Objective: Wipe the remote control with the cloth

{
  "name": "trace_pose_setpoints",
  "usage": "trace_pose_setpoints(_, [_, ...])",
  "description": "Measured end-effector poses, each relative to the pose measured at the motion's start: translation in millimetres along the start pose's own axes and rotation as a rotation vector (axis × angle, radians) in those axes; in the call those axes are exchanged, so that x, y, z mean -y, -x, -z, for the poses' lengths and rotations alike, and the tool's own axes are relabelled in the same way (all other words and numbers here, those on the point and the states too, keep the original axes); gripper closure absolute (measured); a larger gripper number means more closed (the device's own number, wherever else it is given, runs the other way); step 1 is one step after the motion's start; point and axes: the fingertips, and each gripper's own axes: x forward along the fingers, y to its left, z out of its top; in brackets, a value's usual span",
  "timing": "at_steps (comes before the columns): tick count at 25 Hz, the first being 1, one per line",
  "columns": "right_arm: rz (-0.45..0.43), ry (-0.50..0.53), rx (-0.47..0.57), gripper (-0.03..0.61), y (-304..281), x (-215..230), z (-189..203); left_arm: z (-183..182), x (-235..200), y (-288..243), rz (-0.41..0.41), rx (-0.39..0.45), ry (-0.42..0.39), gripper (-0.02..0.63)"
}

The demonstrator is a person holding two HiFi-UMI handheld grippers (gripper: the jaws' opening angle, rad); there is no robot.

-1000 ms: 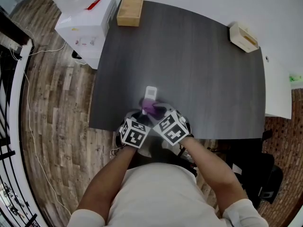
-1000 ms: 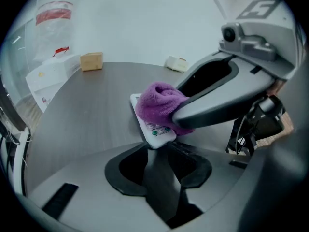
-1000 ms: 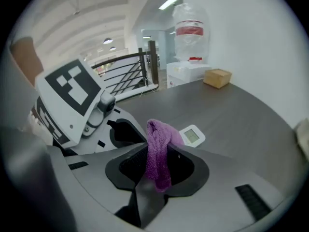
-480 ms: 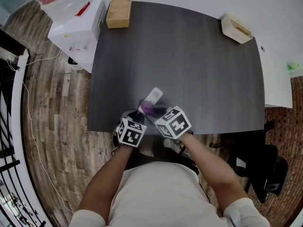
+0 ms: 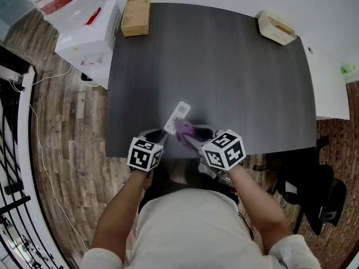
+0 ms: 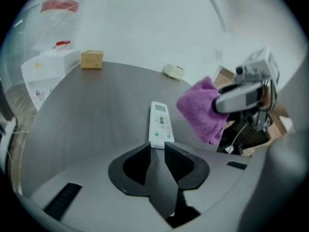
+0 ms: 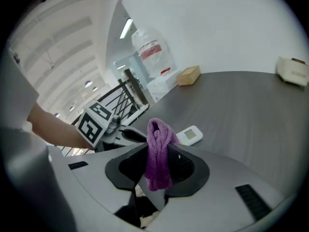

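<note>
The table's middle is lying open. A wooden box and pale tray are occupying far corners, the remote the near edge.

Forearms reach forward; left gripper jaws pinched nearly together, right gripper jaws clamped.

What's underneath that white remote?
The remote lies flat, face up, on the dark table; nothing pokes out along its visible edges. The spot right beneath it is covered. The purple cloth, pinched in the right tool, is beside it, not under it.

Dark table carries remote control, wooden tray, beige box.
</note>
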Motion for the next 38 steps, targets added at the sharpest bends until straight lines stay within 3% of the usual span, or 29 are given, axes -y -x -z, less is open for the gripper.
trace_pose_setpoints(4, [0.079,-0.136,0.077,0.463,39.2,28.3,11.9,-39.1,-13.0,10.9,0.142,0.091,0.180,0.523])
trace_pose_setpoints(8, [0.119,-0.213,0.095,0.463,51.5,42.0,31.3,-54.8,-13.3,-16.5,0.220,-0.053,0.196,0.509])
trace_pose_setpoints(11, [0.135,-0.233,0.109,0.462,54.4,44.8,39.6,-50.6,-9.0,-37.9,0.205,-0.166,0.166,0.484])
trace_pose_setpoints(15, [0.139,-0.276,0.100,0.463,40.0,50.7,51.3,-45.2,-2.6,-52.7,0.169,-0.226,0.153,0.442])
trace_pose_setpoints(17, [0.130,-0.333,0.097,0.463,25.5,56.2,55.8,-44.8,-1.4,-54.2,0.159,-0.224,0.187,0.442])
trace_pose_setpoints(20, [0.119,-0.428,0.092,0.463,4.1,62.9,60.8,-38.7,17.3,-57.6,0.257,-0.236,0.315,0.454])
trace_pose_setpoints(22, [0.110,-0.462,0.089,0.463,-6.8,64.1,60.0,-36.7,30.1,-59.6,0.317,-0.221,0.388,0.497])
trace_pose_setpoints(29, [0.019,-0.536,0.115,0.463,-7.7,65.5,58.9,-40.9,35.8,-59.8,0.421,-0.087,0.588,0.505])
trace_pose_setpoints(31, [0.009,-0.542,0.115,0.463,-6.3,66.8,59.1,-43.7,39.7,-58.8,0.474,-0.064,0.642,0.497])
trace_pose_setpoints(33, [0.000,-0.541,0.112,0.463,-4.6,69.0,59.2,-47.6,41.6,-57.9,0.525,-0.048,0.718,0.447])
trace_pose_setpoints(35, [-0.004,-0.538,0.107,0.463,-3.0,71.3,60.6,-47.9,42.2,-58.6,0.536,-0.052,0.722,0.446])
trace_pose_setpoints(38, [-0.018,-0.544,0.111,0.463,-4.2,70.6,59.9,-48.0,44.9,-62.2,0.489,-0.075,0.592,0.446])
